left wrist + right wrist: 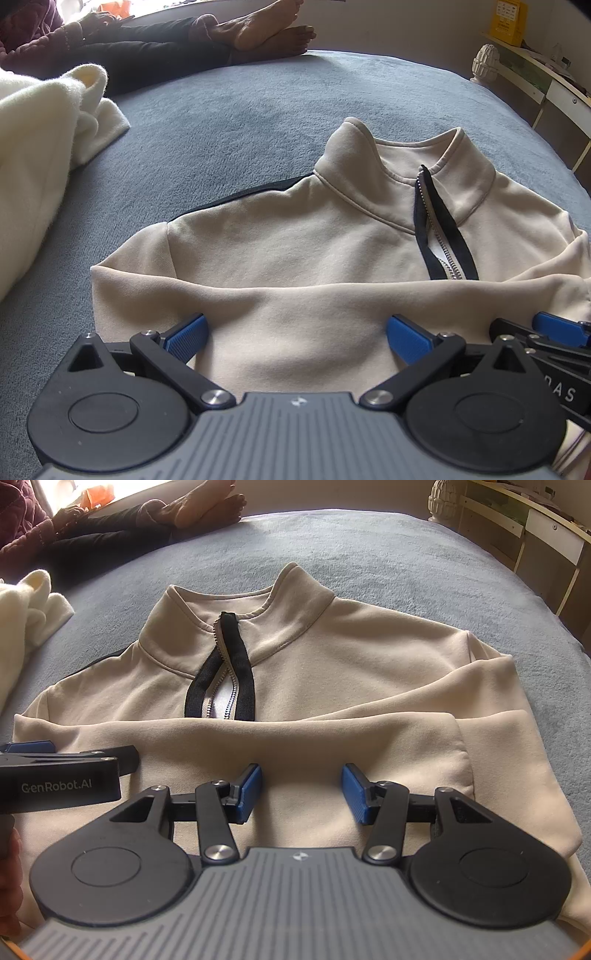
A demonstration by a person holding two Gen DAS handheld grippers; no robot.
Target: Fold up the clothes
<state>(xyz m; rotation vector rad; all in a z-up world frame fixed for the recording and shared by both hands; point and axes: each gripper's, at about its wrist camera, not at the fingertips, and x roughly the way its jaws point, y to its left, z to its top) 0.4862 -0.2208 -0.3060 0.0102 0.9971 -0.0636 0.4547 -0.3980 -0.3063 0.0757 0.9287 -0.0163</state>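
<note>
— Two sets of fingers, both mine: where do they stand?

— Side by side over the near fold of the beige pullover [280,236]. My left fingers [297,330] are spread wide, blue pads apart with cloth showing between them, gripping nothing. My right fingers [302,792] also stand apart over the fabric, pinching nothing.

— And the garment itself?

— It lies flat on the grey-blue bed [229,122], collar at the far end, black-edged zip [225,672] partly undone, sleeves crossed over the chest. A cream fleece [40,155] is bunched at the left, and a seated person's bare feet [266,29] rest at the bed's far edge.
</note>
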